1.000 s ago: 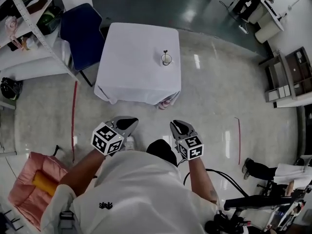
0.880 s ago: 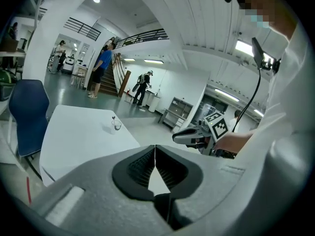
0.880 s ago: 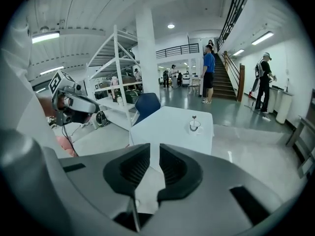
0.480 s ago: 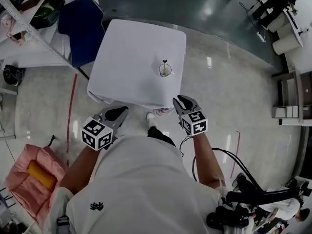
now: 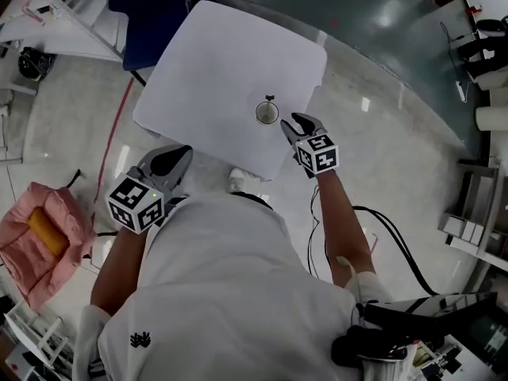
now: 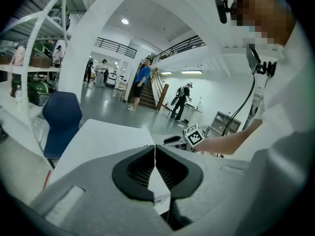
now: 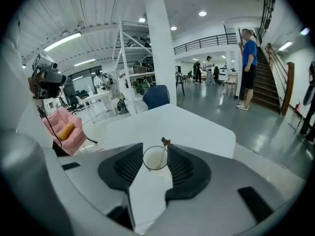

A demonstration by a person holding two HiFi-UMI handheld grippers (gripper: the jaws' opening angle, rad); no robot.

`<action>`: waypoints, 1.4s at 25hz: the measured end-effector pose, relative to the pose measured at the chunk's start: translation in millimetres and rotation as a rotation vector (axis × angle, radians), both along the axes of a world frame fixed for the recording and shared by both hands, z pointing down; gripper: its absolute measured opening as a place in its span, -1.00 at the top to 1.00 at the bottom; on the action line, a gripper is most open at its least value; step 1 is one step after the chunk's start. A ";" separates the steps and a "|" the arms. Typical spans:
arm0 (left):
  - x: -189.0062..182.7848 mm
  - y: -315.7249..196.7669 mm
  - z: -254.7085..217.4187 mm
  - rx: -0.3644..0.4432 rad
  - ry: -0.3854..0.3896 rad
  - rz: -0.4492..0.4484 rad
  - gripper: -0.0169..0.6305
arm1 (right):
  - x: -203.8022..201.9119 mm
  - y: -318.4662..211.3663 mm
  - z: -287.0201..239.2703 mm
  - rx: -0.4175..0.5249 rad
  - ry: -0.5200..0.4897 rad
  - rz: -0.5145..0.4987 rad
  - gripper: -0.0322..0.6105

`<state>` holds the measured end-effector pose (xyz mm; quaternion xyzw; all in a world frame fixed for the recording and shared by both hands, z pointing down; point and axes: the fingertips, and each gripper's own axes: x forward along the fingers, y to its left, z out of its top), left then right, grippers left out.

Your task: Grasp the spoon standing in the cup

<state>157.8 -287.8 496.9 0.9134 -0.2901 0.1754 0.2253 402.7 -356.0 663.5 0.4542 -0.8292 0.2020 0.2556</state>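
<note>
A small clear cup [image 5: 267, 113] stands on the white-clothed table [image 5: 214, 70], near its right front edge. A thin spoon [image 5: 270, 99] stands upright in it. My right gripper [image 5: 292, 122] hovers just right of the cup, apart from it. Its jaws are opening, with nothing pressed between them. In the right gripper view the cup [image 7: 155, 159] and the spoon's dark top [image 7: 165, 142] show beyond the gap of the right gripper [image 7: 155, 149]. My left gripper [image 5: 181, 154] is shut and empty, off the table's front left edge; its tips meet in the left gripper [image 6: 155, 147] view.
A blue chair [image 5: 147, 14] stands behind the table's left corner, with white shelving [image 5: 48, 22] further left. A pink bag [image 5: 36, 236] lies on the floor at left. Black cables [image 5: 381, 228] run along the floor at right. Several people stand far off in the hall.
The person has walked up to the table. My right gripper has moved forward to just beside the cup and its jaws have spread. The left gripper stays shut at the left.
</note>
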 end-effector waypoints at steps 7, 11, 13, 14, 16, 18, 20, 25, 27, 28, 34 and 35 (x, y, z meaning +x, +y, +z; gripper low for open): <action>-11.7 -17.3 -0.3 -0.014 -0.082 -0.143 0.91 | -11.5 -67.3 53.0 -0.072 -0.050 -0.123 0.29; -18.7 -26.5 -1.8 -0.011 -0.097 -0.193 0.91 | -13.5 -90.2 78.2 -0.113 -0.067 -0.156 0.25; -26.9 -26.7 -0.7 -0.013 -0.105 -0.218 0.91 | -18.9 -94.7 88.7 -0.139 -0.079 -0.178 0.24; -31.0 -26.5 0.0 -0.017 -0.106 -0.230 0.91 | -21.5 -96.3 93.0 -0.151 -0.082 -0.190 0.24; -37.4 -25.5 0.9 -0.023 -0.107 -0.248 0.91 | -26.5 -98.5 98.3 -0.169 -0.088 -0.210 0.29; -40.7 -22.4 2.4 -0.028 -0.109 -0.257 0.91 | -30.8 -98.6 99.9 -0.173 -0.096 -0.224 0.37; -40.6 -16.7 5.1 -0.031 -0.111 -0.256 0.91 | -32.5 -96.1 100.1 -0.166 -0.089 -0.229 0.50; -39.5 -9.4 5.1 -0.034 -0.111 -0.239 0.91 | -33.4 -89.8 94.7 -0.148 -0.067 -0.224 0.70; -41.0 -8.9 3.2 -0.030 -0.108 -0.230 0.91 | -31.3 -87.8 88.3 -0.130 -0.071 -0.201 0.76; -41.9 -7.8 2.1 -0.027 -0.106 -0.224 0.91 | -29.7 -85.9 84.6 -0.121 -0.078 -0.184 0.76; -45.2 5.7 -8.9 -0.007 -0.085 -0.185 0.91 | -16.9 -70.1 49.5 -0.054 -0.107 -0.081 0.76; -47.5 7.7 -10.5 -0.003 -0.080 -0.179 0.91 | -16.4 -67.8 42.2 -0.039 -0.109 -0.064 0.76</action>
